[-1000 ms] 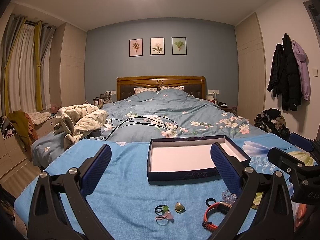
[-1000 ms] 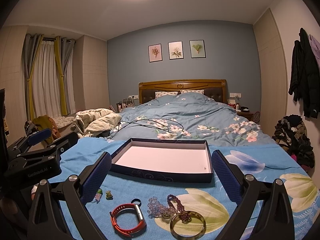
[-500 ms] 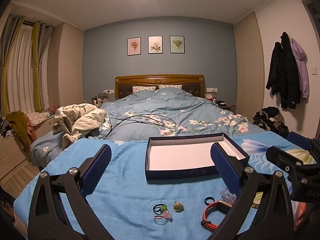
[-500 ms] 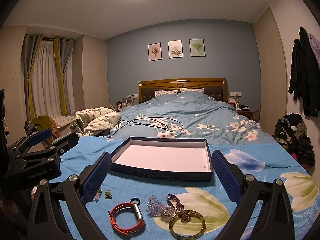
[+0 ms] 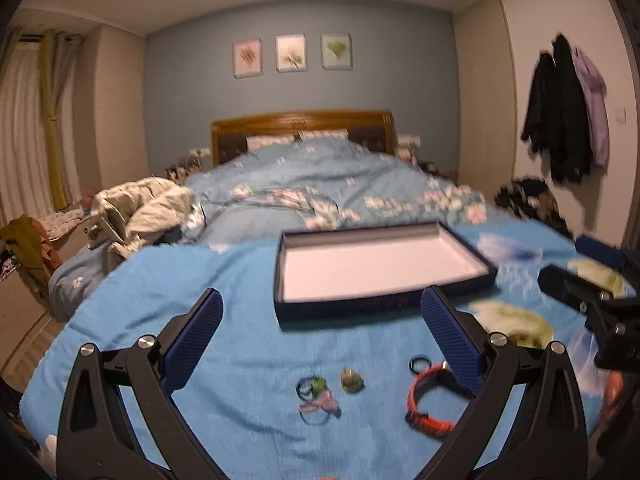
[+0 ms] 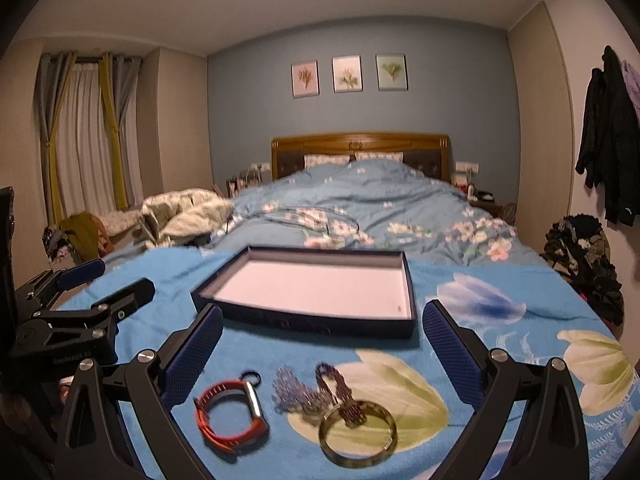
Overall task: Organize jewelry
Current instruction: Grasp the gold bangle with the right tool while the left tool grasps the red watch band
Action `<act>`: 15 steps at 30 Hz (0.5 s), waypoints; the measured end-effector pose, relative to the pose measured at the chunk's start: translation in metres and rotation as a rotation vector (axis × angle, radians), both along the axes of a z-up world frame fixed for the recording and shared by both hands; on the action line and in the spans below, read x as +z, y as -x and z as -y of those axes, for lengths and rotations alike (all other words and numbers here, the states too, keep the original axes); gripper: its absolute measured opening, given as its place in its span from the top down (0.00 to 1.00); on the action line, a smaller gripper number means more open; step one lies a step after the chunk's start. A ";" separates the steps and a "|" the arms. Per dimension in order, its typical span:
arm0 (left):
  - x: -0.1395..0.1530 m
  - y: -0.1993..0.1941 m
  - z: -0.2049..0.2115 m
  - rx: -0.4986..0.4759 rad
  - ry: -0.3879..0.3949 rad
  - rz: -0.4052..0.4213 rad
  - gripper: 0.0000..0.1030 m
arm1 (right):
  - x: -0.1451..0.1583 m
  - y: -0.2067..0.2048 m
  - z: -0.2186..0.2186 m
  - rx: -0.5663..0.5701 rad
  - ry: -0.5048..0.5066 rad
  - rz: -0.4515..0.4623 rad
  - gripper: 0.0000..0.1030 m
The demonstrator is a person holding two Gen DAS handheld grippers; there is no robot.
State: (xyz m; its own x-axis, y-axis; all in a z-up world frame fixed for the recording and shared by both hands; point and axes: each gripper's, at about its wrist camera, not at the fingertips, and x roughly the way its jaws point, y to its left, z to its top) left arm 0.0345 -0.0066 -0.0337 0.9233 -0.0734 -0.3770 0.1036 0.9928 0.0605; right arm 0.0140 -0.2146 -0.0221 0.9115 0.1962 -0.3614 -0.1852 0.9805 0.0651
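Both grippers, left (image 5: pixel 320 320) and right (image 6: pixel 322 334), wide apart, holding nothing. Jewelry near front edge of bed: red bracelet (image 6: pixel 232 420), bangle (image 6: pixel 358 432), beads (image 6: pixel 294 392) tangled. Box (image 6: pixel 316 322) empty behind. Risk: grabbing tangled beads drags bangle too.

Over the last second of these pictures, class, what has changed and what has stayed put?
Both grippers, left and right, tipped down toward the jewelry, jaws open, nothing taken or released. The box, red band, bangle and small rings lie where they were.
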 end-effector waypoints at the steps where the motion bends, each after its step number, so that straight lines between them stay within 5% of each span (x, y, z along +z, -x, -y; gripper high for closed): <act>1: -0.004 -0.002 0.001 -0.015 -0.007 -0.018 0.05 | -0.004 -0.003 0.001 0.000 0.012 -0.028 0.06; 8: -0.037 -0.015 0.017 -0.139 -0.057 -0.170 0.05 | -0.035 -0.017 0.006 0.027 0.053 -0.201 0.09; 11: -0.047 -0.018 0.025 -0.195 -0.063 -0.220 0.10 | -0.051 -0.022 0.010 0.020 0.098 -0.288 0.18; 15: -0.059 -0.028 0.039 -0.300 -0.075 -0.297 0.23 | -0.067 -0.030 0.018 0.029 0.116 -0.383 0.41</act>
